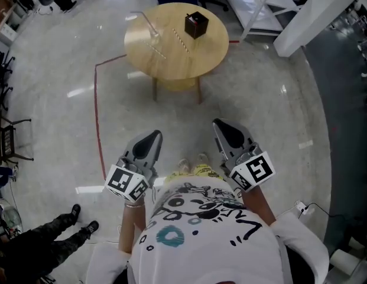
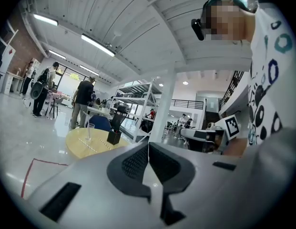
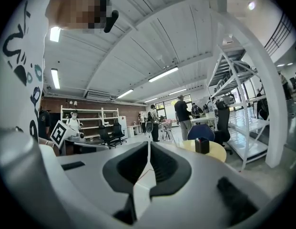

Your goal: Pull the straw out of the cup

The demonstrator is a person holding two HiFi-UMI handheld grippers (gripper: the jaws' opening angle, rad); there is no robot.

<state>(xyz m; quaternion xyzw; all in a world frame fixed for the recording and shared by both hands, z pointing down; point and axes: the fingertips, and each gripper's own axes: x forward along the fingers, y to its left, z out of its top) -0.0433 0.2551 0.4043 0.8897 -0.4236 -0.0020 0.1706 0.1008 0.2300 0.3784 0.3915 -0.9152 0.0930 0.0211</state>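
A round wooden table (image 1: 198,55) stands well ahead of me. On its left side is a clear cup (image 1: 153,38) with a thin straw (image 1: 146,22) leaning out of it. In the left gripper view the cup (image 2: 90,130) is small and far off. My left gripper (image 1: 149,139) and right gripper (image 1: 227,129) are held close to my body, far short of the table. Both are shut with nothing between the jaws, as the left gripper (image 2: 148,145) and right gripper (image 3: 148,142) show in their own views.
A black box (image 1: 196,24) and loose straws (image 1: 180,41) lie on the table. A red tape line (image 1: 97,105) runs over the shiny floor at left. White shelving (image 1: 260,7) stands at the back right. A person's legs (image 1: 50,241) are at lower left. People (image 2: 82,101) stand behind the table.
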